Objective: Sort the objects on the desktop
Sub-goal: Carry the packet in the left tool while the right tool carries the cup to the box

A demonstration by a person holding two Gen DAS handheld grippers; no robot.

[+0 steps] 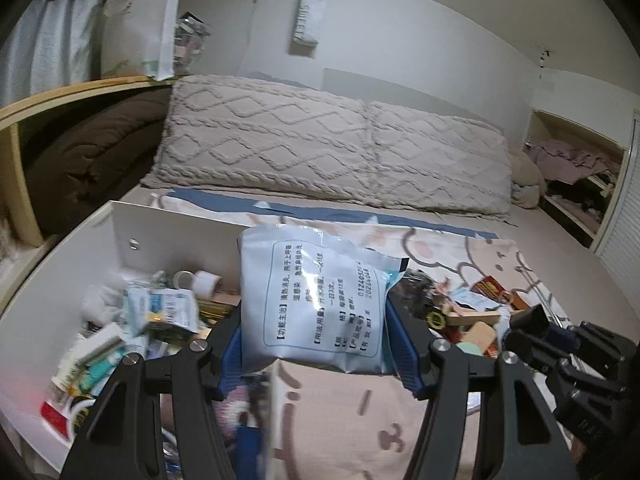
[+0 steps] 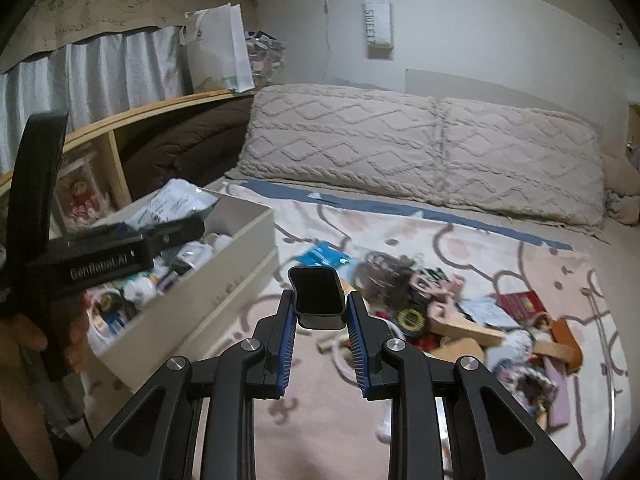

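My left gripper (image 1: 316,344) is shut on a white sachet with printed text (image 1: 312,300) and holds it above the edge of a white drawer box (image 1: 176,236). The sachet also shows in the right wrist view (image 2: 172,204), over the box (image 2: 236,264). My right gripper (image 2: 320,320) is shut on a small black case (image 2: 318,298) and holds it above the bedsheet. A pile of small mixed objects (image 2: 460,320) lies on the sheet to the right; it also shows in the left wrist view (image 1: 460,308).
The box holds several small items, tape rolls (image 1: 200,280) and packets. Long knitted pillows (image 2: 420,148) lie along the far wall. A wooden shelf (image 2: 120,120) with a white bag (image 2: 218,48) stands at the left.
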